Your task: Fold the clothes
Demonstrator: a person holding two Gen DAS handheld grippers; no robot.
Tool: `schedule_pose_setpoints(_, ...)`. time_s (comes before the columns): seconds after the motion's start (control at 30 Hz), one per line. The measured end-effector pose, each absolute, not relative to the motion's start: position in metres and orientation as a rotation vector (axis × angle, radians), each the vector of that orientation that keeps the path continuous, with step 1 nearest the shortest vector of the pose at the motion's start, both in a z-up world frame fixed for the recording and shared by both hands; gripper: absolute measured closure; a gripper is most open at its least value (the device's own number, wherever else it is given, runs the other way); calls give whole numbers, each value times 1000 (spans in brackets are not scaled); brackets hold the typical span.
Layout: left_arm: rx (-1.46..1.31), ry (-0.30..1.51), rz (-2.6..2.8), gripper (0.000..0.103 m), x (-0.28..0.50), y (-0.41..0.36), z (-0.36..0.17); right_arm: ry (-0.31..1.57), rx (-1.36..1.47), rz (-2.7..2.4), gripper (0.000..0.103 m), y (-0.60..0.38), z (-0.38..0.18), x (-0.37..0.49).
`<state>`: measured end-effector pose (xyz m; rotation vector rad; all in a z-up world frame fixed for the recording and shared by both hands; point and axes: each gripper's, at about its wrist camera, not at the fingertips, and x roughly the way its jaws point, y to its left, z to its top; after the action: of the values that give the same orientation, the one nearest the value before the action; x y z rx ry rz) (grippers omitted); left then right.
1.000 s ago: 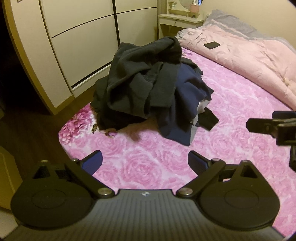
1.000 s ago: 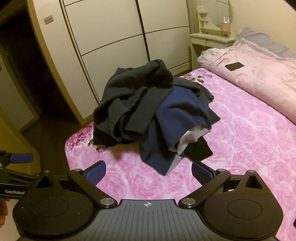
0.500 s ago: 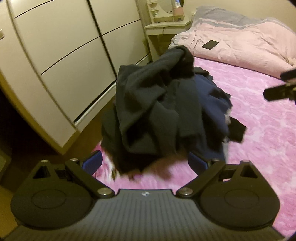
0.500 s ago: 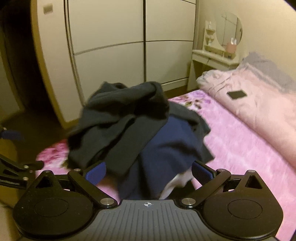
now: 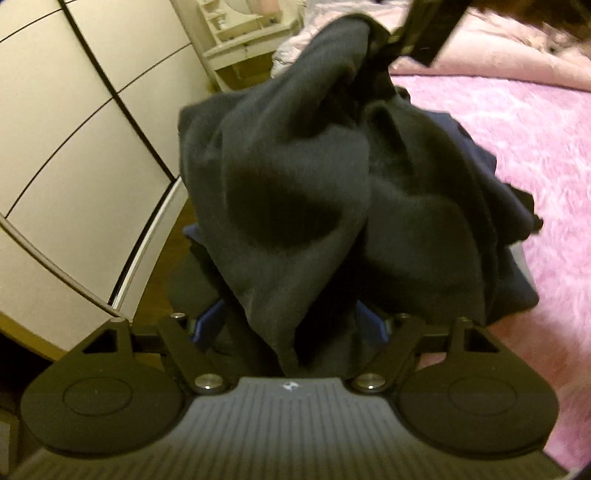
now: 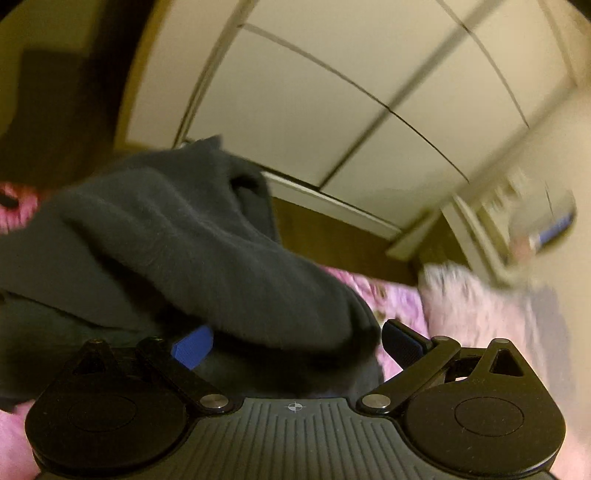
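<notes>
A heap of dark clothes fills the left wrist view, with a charcoal garment on top and a navy one showing at its right edge. My left gripper is open and pushed into the foot of the heap, a fold of charcoal cloth hanging between its fingers. The right gripper's black frame sits at the peak of the heap. In the blurred right wrist view, the charcoal garment lies across my open right gripper, between its blue pads.
The heap rests on a pink rose-patterned bedspread near the bed's edge. Cream wardrobe doors stand close on the left across a strip of dark floor. A pale pink duvet and a dressing table are behind.
Both grippers have moved forward from open bedspread into the heap: the left to its foot, the right up to its top. The left fingers stand somewhat closer together than before.
</notes>
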<state>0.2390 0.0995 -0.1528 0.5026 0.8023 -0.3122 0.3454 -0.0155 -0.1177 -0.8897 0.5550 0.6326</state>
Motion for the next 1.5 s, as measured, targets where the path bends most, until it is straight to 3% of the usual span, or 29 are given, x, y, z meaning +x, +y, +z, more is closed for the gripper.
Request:
schedule_pose_setpoints(0.03, 503, 796, -307, 51, 239, 103, -152, 559, -908, 632, 3, -10, -123, 351)
schedule_pose_setpoints(0.07, 503, 790, -301, 71, 240, 106, -151, 573, -908, 622, 26, -8, -127, 356)
schedule_pose_setpoints(0.1, 503, 784, -296, 78, 240, 110, -151, 586, -909, 612, 65, -5, -131, 361)
schedule_pose_setpoints(0.2, 503, 766, -280, 93, 241, 120, -149, 614, -808, 573, 84, -11, -124, 361)
schedule_pose_setpoints(0.23, 495, 753, -272, 98, 240, 124, -143, 609, -780, 561, 85, -15, -118, 356)
schedule_pose_setpoints(0.5, 495, 549, -285, 100, 202, 120, -51, 530, -463, 375, 90, -116, -38, 257)
schedule_pose_setpoints(0.7, 597, 361, -412, 100, 121, 45, 2, 523, -259, 180, 91, -229, 2, 126)
schedule_pose_setpoints(1.13, 597, 330, -1123, 100, -154, -182, 4, 557, 33, -481, 91, -471, 43, -248)
schedule_pose_setpoints(1.33, 622, 289, -1482, 100, -228, -243, -8, 483, 70, -789, 91, -468, 77, -382)
schedule_pose_setpoints(1.5, 586, 206, -1654, 100, -249, -242, 10, 387, 54, -950, 91, -438, 109, -428)
